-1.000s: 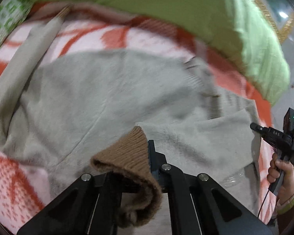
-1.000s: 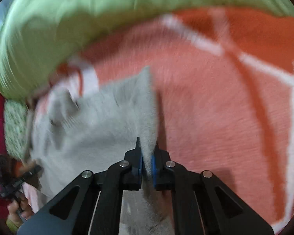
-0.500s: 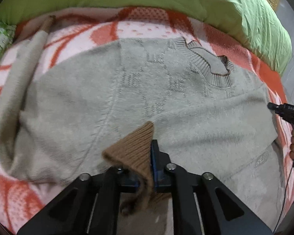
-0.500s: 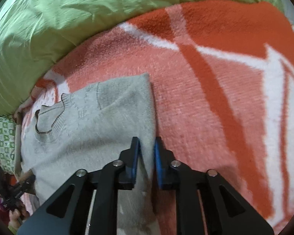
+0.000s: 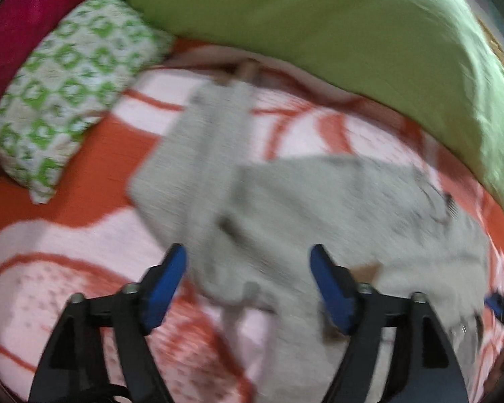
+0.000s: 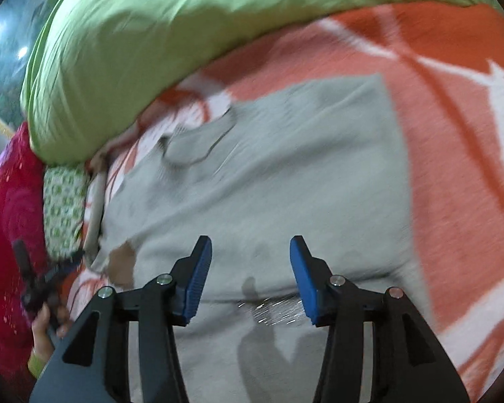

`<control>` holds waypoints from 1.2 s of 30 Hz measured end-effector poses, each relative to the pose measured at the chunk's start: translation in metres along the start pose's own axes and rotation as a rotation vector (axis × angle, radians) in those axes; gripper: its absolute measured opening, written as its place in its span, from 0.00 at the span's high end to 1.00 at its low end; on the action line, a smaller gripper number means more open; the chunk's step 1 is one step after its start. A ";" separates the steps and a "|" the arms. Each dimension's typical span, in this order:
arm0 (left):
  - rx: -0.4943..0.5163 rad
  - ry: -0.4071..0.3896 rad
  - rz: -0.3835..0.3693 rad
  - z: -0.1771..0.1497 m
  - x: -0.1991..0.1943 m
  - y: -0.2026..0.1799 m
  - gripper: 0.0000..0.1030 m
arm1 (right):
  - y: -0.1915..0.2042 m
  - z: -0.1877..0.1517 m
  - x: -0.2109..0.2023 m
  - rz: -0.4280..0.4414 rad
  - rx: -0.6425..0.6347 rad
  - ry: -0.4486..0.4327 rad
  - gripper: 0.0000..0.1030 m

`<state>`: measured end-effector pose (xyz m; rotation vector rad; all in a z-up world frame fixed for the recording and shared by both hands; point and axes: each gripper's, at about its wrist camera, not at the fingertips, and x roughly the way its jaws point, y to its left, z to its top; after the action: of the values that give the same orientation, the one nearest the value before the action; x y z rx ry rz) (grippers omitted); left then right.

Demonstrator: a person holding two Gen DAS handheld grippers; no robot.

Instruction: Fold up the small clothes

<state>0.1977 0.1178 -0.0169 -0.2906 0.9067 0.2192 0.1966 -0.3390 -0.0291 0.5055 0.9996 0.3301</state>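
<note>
Both claws opening and empty: left gripper [image 5: 247, 268] and right gripper [image 6: 250, 262] hanging over the grey sweater [image 6: 285, 181], spread flat on the orange-and-white blanket [image 6: 453, 134]. Next, probably the outstretched sleeve [image 5: 215, 127]; blurred, though. Pinch near the cuff, fold across the body.

Left tongs [image 5: 248, 268]: black angular arms, blue ribbed pads, silver screws at joints. Right tongs [image 6: 251, 262]: same build. Hand [image 6: 45, 327] on black handle, yellow-green cuff at wrist.
</note>
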 end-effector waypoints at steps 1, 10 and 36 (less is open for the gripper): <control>-0.016 0.005 0.016 0.006 0.003 0.008 0.22 | 0.005 -0.003 0.003 0.007 -0.004 0.009 0.52; 0.073 0.152 0.137 0.054 0.087 0.015 0.24 | 0.042 -0.012 0.025 0.042 -0.086 0.078 0.52; 0.305 0.075 -0.164 -0.050 0.012 -0.088 0.71 | 0.174 0.087 0.134 0.231 -0.273 0.211 0.42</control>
<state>0.1954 0.0192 -0.0418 -0.0893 0.9707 -0.0831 0.3336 -0.1496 0.0088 0.3416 1.0813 0.7277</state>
